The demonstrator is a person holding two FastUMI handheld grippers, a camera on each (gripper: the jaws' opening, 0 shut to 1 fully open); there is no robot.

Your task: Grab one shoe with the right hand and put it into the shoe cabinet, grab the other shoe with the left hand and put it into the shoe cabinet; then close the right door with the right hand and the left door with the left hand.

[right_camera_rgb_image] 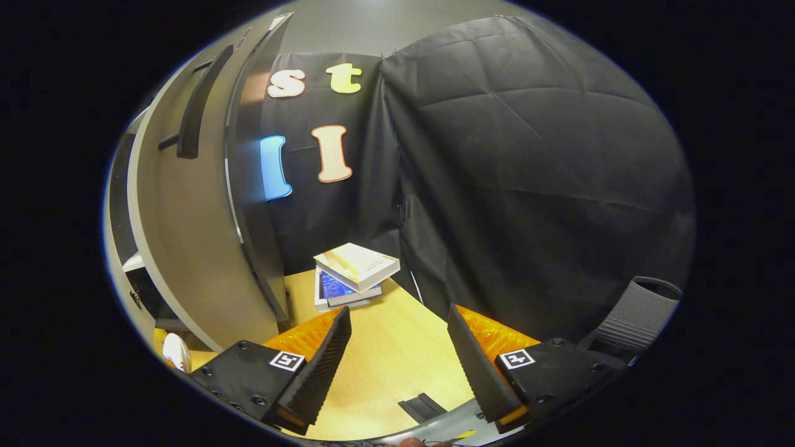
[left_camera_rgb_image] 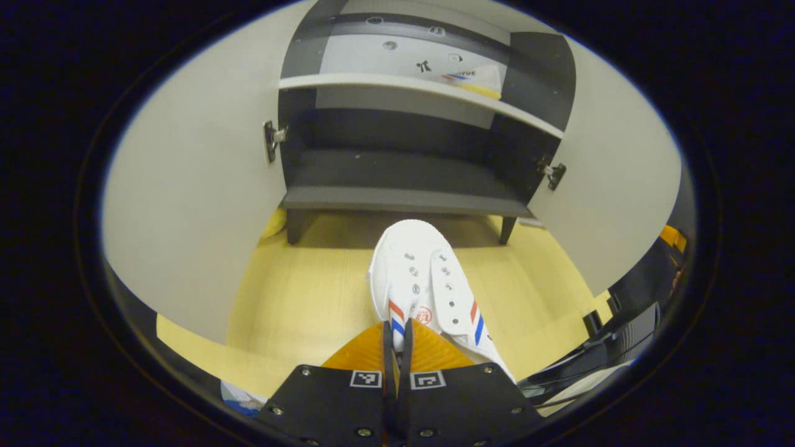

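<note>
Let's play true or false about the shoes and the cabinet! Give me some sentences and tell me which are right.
1. Both cabinet doors stand open. True.
2. The left gripper is shut on the white shoe. True.
3. The other shoe lies on the bottom shelf. False: it lies on the upper shelf; the bottom one is bare.
4. The right gripper holds a book. False: it is open, with the books stacked farther off on the table.
</note>
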